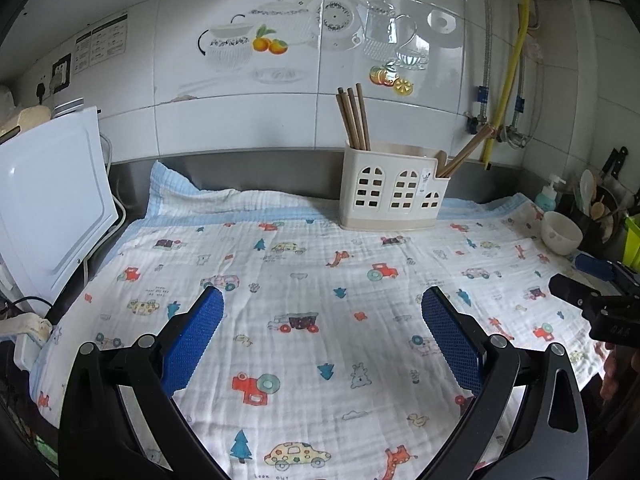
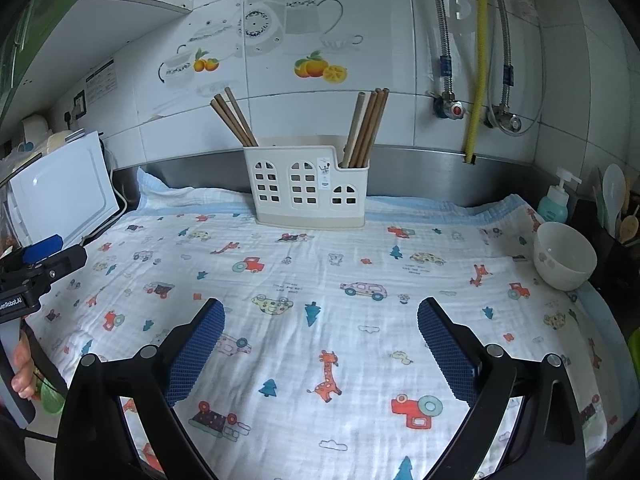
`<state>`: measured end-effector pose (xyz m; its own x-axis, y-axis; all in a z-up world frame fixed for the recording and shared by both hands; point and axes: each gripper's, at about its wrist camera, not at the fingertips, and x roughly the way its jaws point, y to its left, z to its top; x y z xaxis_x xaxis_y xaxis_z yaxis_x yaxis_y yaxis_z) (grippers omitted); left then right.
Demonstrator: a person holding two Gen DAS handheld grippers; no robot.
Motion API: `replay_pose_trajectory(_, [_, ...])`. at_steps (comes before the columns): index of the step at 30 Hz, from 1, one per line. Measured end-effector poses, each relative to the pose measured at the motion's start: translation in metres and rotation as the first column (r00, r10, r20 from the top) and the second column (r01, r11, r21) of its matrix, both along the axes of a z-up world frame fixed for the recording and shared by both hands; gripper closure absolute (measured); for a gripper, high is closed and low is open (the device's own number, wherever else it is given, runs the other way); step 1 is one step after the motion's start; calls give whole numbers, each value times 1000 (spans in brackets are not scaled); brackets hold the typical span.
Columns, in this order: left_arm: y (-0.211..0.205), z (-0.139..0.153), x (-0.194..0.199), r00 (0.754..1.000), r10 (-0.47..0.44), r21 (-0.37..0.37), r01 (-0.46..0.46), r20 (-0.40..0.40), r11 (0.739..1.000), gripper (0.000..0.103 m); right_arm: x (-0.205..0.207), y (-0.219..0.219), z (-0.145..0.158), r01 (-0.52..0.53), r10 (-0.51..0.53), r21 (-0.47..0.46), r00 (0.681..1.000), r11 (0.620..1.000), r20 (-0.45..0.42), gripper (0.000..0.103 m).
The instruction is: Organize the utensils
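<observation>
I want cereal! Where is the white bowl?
The white bowl sits at the right edge of the printed cloth in both views, just in front of the blue soap bottle, well to the right of the utensil holder.

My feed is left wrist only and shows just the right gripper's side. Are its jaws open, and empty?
Observer: Yes. The right gripper is wide open, with only the printed cloth between its jaws.
Operator: Anything near it to bump?
Observer: The white bowl sits ahead on its right, apart from it.
Operator: And the holder?
Observer: The utensil holder stands straight ahead of that gripper, with chopsticks in both end compartments.
</observation>
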<state>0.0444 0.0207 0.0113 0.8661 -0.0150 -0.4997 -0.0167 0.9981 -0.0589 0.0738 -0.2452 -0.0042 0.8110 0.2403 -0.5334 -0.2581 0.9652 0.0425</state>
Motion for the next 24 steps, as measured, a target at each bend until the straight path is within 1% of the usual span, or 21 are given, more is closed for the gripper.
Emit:
replay_pose_trajectory(14, [1,-3,-2,1000,15,20,-14,-4,1000,5,-1,-3,-3,12,-12,-1,1000,1000,-8,9])
replay_pose_trajectory(24, [1,-4,-2,1000,11,21,-11,-7,1000,5,0,-7,-5,21,-21,5,1000,1000,-15,8])
